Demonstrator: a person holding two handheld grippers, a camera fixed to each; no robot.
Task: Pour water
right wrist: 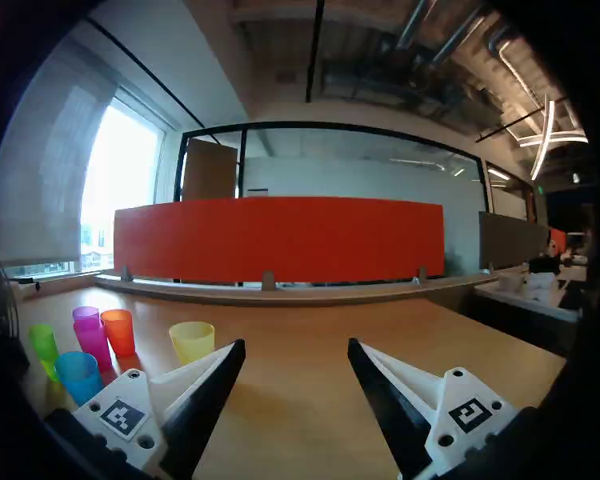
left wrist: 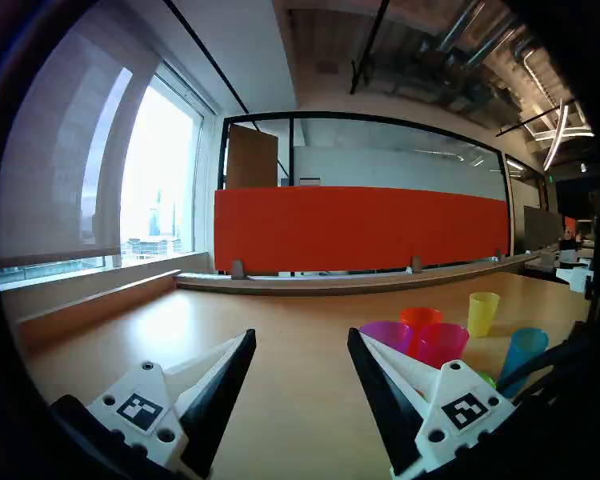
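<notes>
Several coloured plastic cups stand grouped on the wooden table (left wrist: 300, 320). In the left gripper view they lie right of my fingers: purple cup (left wrist: 388, 334), orange cup (left wrist: 421, 318), pink cup (left wrist: 442, 344), yellow cup (left wrist: 482, 312), blue cup (left wrist: 524, 350). My left gripper (left wrist: 301, 336) is open and holds nothing. In the right gripper view the cups sit at the left: green cup (right wrist: 42, 342), purple cup (right wrist: 85, 316), pink cup (right wrist: 94, 344), orange cup (right wrist: 119, 331), yellow cup (right wrist: 192, 342), blue cup (right wrist: 78, 376). My right gripper (right wrist: 296, 346) is open over bare table (right wrist: 300, 320), holding nothing.
A red partition (left wrist: 364, 228) runs along the table's far edge. A bright window (left wrist: 156, 192) with a low sill is on the left. White items (right wrist: 532, 284) lie on a neighbouring desk at the far right.
</notes>
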